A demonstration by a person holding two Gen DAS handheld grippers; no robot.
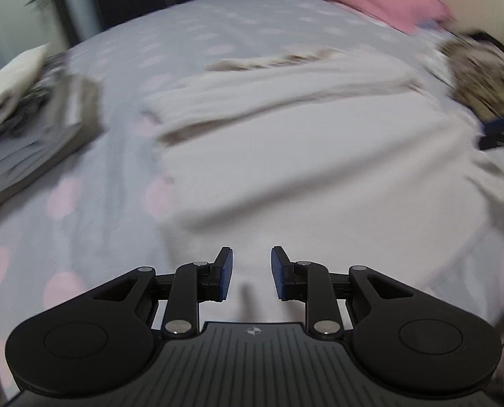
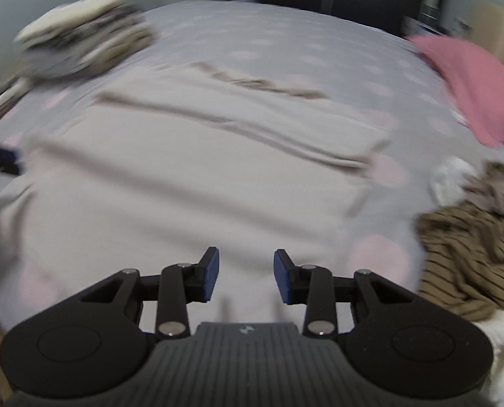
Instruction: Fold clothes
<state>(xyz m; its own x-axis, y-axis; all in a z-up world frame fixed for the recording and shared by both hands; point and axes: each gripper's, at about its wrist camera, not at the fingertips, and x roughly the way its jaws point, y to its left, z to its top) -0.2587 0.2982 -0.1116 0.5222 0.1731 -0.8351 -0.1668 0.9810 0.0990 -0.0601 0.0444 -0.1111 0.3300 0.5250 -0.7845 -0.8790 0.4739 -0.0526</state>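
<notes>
A pale beige garment (image 1: 313,142) lies spread flat on the bed, with a sleeve folded across its upper part (image 1: 268,84). In the right wrist view the same beige garment (image 2: 184,169) fills the middle of the picture. My left gripper (image 1: 252,273) hovers above the garment's near edge, open, with nothing between its blue pads. Over the garment's lower part my right gripper (image 2: 246,276) is open too, its pads apart and empty. Both views are blurred by motion.
The bed sheet (image 1: 116,210) is grey with pink dots. A stack of folded clothes (image 1: 24,118) sits at the left, seen as a folded stack (image 2: 85,44) in the right wrist view. A pink cloth (image 2: 472,84) and a brown striped garment (image 2: 472,254) lie at the right.
</notes>
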